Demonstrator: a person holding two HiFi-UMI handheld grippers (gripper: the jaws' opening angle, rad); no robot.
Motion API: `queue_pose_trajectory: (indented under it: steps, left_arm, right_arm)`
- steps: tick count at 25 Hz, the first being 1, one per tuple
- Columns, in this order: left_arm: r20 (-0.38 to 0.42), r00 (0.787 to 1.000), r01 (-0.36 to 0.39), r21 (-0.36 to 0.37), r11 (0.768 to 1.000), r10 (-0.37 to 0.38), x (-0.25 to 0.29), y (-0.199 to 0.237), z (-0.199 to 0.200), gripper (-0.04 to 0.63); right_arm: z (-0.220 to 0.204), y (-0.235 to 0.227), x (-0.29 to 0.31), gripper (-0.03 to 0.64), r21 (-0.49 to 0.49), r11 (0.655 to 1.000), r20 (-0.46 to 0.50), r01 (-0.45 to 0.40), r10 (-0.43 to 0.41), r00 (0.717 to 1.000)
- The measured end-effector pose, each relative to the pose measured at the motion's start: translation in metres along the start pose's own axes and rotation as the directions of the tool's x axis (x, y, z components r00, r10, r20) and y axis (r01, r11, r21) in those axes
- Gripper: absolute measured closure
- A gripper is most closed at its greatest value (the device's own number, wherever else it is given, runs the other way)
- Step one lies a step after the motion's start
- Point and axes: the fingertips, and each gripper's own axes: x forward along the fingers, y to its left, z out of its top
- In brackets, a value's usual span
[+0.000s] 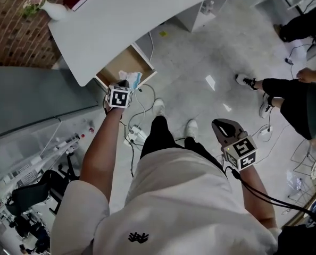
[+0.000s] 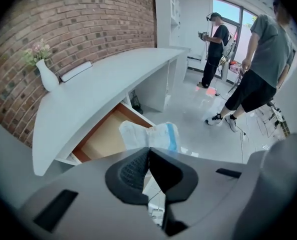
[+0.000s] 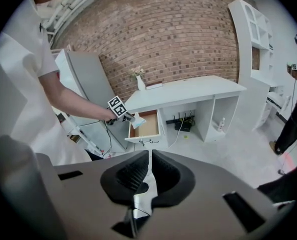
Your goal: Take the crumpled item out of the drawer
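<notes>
My left gripper [image 1: 125,85] jaws clamp crumpled item [image 2: 151,135] over drawer [image 1: 117,67], eleven o'clock; lift-out step, next pull clear. Right gripper [image 1: 219,125] jaws closed, empty.

Left gripper [image 1: 126,85], upper centre-left, pinches crumpled item [image 1: 131,78] over pulled-out drawer [image 1: 117,66]. Right gripper [image 1: 222,126] hangs lower right, above floor [image 1: 200,62].

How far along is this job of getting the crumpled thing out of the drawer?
Done: the drawer stands open, and the left gripper is shut on the crumpled item. In hand: the item hangs over the drawer's front edge. Left: carry it clear. The right gripper is shut and empty, off to the side.
</notes>
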Motion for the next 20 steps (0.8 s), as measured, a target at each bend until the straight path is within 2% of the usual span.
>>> queue_pose_trajectory:
  steps: [10, 20]
  left_arm:
    - [0.105, 0.994, 0.028, 0.027, 0.999, -0.031, -0.121, -0.089, 0.004, 0.571]
    - [0.181, 0.980, 0.073, 0.056, 0.996, -0.082, -0.229, -0.177, 0.001, 0.571]
  right_arm:
    - [-0.018, -0.004, -0.066, 0.577, -0.056, 0.998, 0.090, -0.032, 0.037, 0.995]
    - [-0.034, -0.004, -0.114, 0.581, -0.102, 0.991, 0.137, -0.084, 0.098, 0.986]
